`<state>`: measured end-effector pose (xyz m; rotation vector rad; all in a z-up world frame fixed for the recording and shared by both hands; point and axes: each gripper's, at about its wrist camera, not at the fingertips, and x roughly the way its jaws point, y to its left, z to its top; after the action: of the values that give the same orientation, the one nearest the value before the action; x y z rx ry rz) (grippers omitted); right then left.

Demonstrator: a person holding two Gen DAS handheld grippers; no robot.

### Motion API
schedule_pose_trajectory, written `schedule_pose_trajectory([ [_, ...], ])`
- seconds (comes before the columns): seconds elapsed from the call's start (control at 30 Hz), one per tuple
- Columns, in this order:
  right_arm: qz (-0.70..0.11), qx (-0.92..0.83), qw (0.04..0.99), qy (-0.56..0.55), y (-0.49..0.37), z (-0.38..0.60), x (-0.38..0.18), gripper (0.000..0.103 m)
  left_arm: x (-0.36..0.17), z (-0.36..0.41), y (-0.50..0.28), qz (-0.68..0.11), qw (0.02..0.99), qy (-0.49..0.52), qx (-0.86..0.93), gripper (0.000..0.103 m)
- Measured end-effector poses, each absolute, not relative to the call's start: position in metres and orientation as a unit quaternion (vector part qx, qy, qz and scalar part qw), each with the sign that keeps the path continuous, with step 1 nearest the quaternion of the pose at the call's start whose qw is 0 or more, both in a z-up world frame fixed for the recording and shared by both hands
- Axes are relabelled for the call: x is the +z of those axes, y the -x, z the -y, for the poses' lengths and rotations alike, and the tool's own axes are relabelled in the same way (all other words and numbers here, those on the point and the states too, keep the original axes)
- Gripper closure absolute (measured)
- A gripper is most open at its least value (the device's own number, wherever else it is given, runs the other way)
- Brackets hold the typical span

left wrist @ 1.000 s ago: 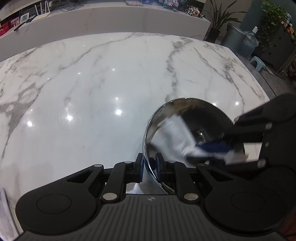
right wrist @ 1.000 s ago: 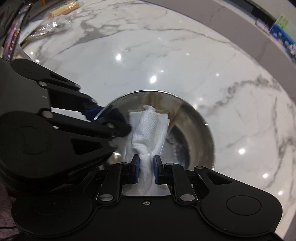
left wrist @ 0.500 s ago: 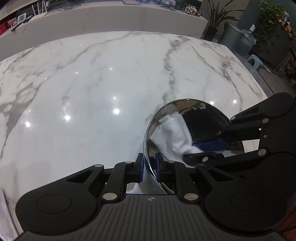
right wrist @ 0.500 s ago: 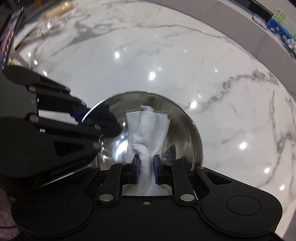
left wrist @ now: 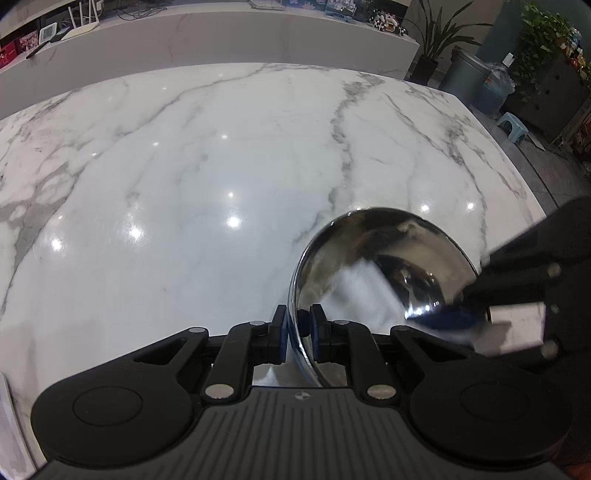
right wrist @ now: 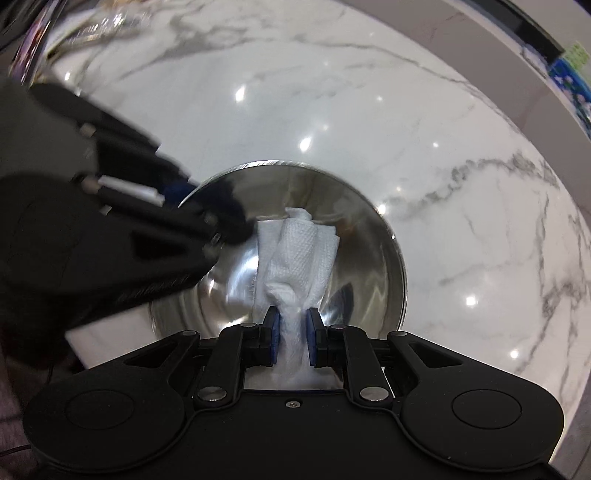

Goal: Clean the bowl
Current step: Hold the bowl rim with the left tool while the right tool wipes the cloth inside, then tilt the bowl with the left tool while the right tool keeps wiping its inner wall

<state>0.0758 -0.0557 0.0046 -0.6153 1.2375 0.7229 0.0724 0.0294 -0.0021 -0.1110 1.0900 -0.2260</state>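
A shiny steel bowl (left wrist: 391,243) sits on the white marble table, at lower right in the left wrist view. My left gripper (left wrist: 297,334) is shut on the bowl's near rim. My right gripper (right wrist: 291,334) is shut on a folded white paper towel (right wrist: 299,251) and presses it inside the bowl (right wrist: 376,236). The towel (left wrist: 360,291) appears blurred in the left wrist view, with the right gripper (left wrist: 454,321) coming in from the right. The left gripper (right wrist: 207,218) holds the bowl's left rim in the right wrist view.
The marble table (left wrist: 221,166) stretches far and left of the bowl. Its right edge (left wrist: 517,173) lies near the bowl, with a bin (left wrist: 465,74), plants and a small stool (left wrist: 513,125) on the floor beyond. Clutter (right wrist: 99,26) sits at the table's far left corner.
The right gripper has slid the towel back and forth inside the bowl; towel and gripper now look blurred. The left gripper has kept its hold on the rim.
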Motion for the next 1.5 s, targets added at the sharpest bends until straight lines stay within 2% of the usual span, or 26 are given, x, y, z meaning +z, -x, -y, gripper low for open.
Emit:
schedule_pose_trajectory([
  [0.23,-0.582,0.347,0.696,0.238,-0.079,0.059,0.004,0.09,-0.003,-0.029,-0.073,-0.516,0.848,0.049,-0.108,0.092],
  [0.33,-0.547,0.311,0.712,0.311,-0.075,0.056,0.006,0.091,-0.003,-0.031,-0.073,-0.517,0.847,0.053,-0.11,0.092],
  [0.43,-0.538,0.302,0.718,0.323,-0.075,0.056,0.007,0.091,-0.004,-0.032,-0.074,-0.519,0.846,0.056,-0.11,0.092],
  [0.57,-0.54,0.303,0.719,0.316,-0.077,0.057,0.006,0.09,-0.006,-0.034,-0.074,-0.536,0.835,0.067,-0.107,0.081],
  [0.77,-0.551,0.303,0.721,0.291,-0.085,0.063,0.009,0.09,-0.011,-0.036,-0.068,-0.564,0.809,0.085,-0.14,0.079],
  [1.03,-0.56,0.303,0.716,0.286,-0.089,0.063,0.012,0.091,-0.008,-0.034,-0.066,-0.553,0.819,0.066,-0.141,0.086],
  [1.27,-0.581,0.364,0.693,0.223,-0.081,0.06,0.009,0.09,-0.004,-0.031,-0.07,-0.537,0.832,0.047,-0.129,0.09],
  [1.37,-0.578,0.368,0.69,0.232,-0.08,0.057,0.008,0.091,-0.004,-0.03,-0.069,-0.534,0.835,0.038,-0.129,0.09],
  [1.5,-0.558,0.332,0.7,0.297,-0.077,0.053,0.008,0.091,-0.004,-0.03,-0.069,-0.533,0.835,0.035,-0.131,0.09],
])
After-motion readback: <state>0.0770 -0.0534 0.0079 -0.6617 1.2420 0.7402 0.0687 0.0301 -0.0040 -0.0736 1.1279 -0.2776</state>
